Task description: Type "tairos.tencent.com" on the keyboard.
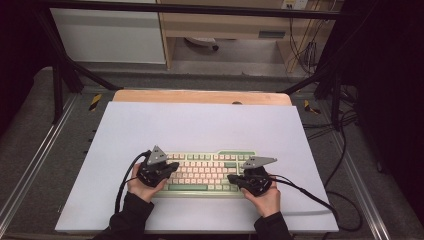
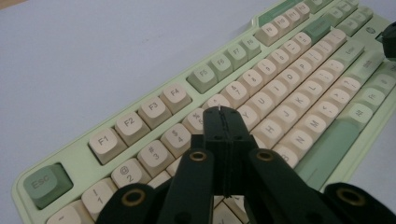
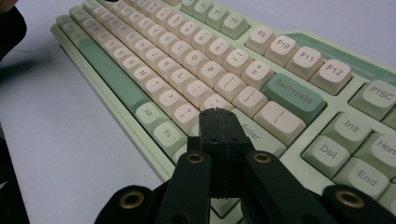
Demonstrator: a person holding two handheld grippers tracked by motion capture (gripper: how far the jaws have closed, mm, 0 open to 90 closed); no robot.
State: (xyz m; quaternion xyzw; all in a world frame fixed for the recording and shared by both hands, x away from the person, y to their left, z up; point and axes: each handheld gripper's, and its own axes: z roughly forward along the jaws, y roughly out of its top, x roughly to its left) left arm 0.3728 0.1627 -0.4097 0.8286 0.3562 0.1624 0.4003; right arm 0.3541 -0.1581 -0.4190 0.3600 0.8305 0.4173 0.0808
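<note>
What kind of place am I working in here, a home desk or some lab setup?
Most likely a lab or data-collection rig, not a home desk: a black metal frame surrounds the table, loose cables hang at the back, and the keyboard sits alone on a plain white sheet.

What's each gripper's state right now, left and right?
Left gripper: closed, holding nothing, tip over the keyboard's left keys.
Right gripper: closed, holding nothing, tip over the keys near Enter.
</note>
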